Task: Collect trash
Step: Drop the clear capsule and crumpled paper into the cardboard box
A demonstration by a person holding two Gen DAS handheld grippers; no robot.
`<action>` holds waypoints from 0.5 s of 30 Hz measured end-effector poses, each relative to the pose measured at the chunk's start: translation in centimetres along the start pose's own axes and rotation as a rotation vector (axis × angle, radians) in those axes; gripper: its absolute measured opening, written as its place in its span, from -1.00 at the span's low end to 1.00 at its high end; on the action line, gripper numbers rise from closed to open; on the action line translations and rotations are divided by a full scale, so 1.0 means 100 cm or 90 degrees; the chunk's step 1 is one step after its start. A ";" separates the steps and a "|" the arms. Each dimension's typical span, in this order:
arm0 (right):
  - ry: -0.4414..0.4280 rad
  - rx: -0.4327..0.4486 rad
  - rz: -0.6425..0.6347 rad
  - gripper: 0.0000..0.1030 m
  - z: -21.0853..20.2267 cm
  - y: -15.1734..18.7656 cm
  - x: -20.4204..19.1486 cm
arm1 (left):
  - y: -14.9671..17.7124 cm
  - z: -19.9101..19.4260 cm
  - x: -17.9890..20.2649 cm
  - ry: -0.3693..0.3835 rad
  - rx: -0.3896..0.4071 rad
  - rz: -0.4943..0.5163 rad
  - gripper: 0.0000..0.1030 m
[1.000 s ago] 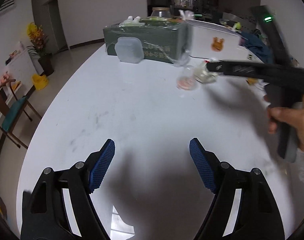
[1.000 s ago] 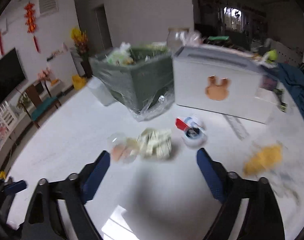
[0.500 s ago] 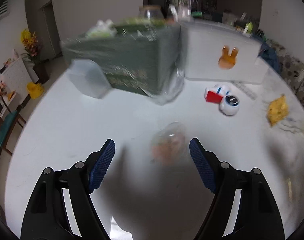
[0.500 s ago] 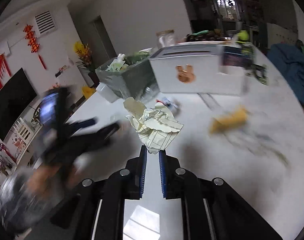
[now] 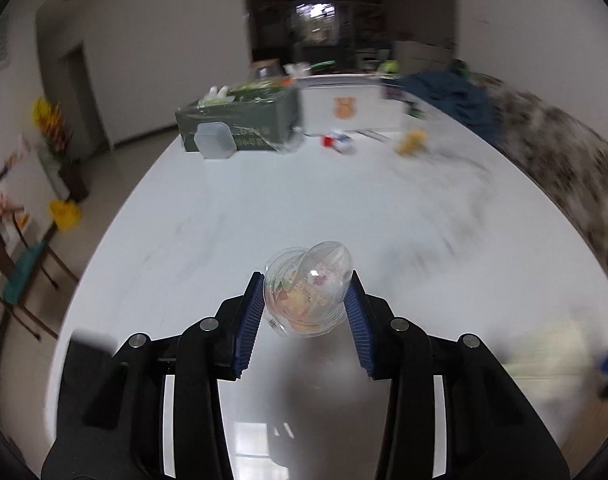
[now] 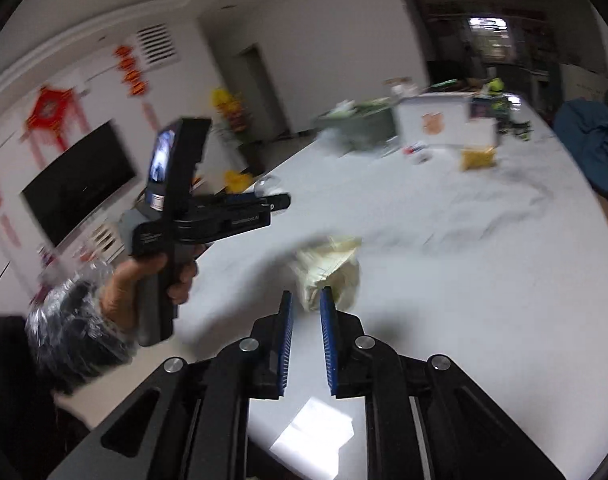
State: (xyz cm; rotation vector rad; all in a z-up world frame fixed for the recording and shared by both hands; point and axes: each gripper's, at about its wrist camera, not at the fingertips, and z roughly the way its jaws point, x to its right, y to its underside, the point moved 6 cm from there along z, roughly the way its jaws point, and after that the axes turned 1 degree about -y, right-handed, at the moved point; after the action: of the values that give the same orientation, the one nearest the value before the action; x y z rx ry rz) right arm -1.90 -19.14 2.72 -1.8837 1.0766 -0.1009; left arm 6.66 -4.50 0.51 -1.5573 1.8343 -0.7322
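A clear plastic cup [image 5: 308, 296] with food scraps inside sits between the blue pads of my left gripper [image 5: 306, 280]. The jaws are closing and the pads press its sides, just above the white table [image 5: 263, 208]. My right gripper [image 6: 307, 296] pinches a crumpled pale yellow paper [image 6: 332, 260] at its tips, its jaws easing slightly apart. In the right wrist view a hand holds the left gripper [image 6: 279, 200] at the left. The green box [image 5: 239, 120] lined with plastic and holding trash stands far back.
Beside the green box stands a white box with an orange sticker [image 5: 344, 108]. A translucent container [image 5: 213, 140] leans on the green box's front. A red and white item [image 5: 338, 142] and a yellow wrapper [image 5: 412, 142] lie on the table. A blue cloth [image 5: 452, 96] lies at the back right.
The left gripper closed around the clear cup and drew back from the green box. The right gripper also pulled away from the boxes with the crumpled paper.
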 end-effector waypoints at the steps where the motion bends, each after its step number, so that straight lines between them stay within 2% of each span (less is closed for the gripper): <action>1: -0.010 -0.015 -0.003 -0.70 -0.002 0.019 -0.013 | 0.022 -0.022 0.006 0.012 -0.001 0.016 -0.22; 2: -0.018 -0.030 0.000 -0.70 -0.004 0.043 -0.026 | 0.053 -0.047 0.012 0.022 -0.004 0.032 -0.22; 5: -0.023 -0.081 0.023 -0.70 0.003 0.101 -0.045 | 0.113 -0.078 0.022 0.034 -0.019 0.066 -0.22; 7: -0.012 -0.082 0.027 -0.70 0.009 0.112 -0.047 | 0.155 -0.082 0.018 0.031 -0.043 0.066 -0.22; 10: -0.012 -0.067 0.005 -0.69 0.032 0.102 -0.052 | 0.184 -0.072 0.006 0.041 -0.062 0.040 -0.22; 12: -0.015 -0.049 -0.023 -0.35 0.048 0.084 -0.060 | 0.187 -0.068 0.002 0.030 -0.042 0.042 -0.22; 13: -0.005 -0.041 -0.045 0.02 0.056 0.076 -0.063 | 0.188 -0.069 0.000 0.020 -0.038 0.042 -0.22; 14: 0.010 -0.043 -0.073 0.10 0.069 0.070 -0.065 | 0.189 -0.069 -0.002 0.011 -0.039 0.038 -0.22; 15: 0.019 -0.053 -0.087 0.10 0.079 0.070 -0.066 | 0.189 -0.068 -0.006 0.011 -0.041 0.024 -0.22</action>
State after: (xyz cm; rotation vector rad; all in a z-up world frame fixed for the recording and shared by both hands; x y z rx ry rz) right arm -6.60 -10.38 -4.68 -2.0356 0.9848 -0.1662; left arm -10.63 -0.90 -9.07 -1.5574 1.9118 -0.6773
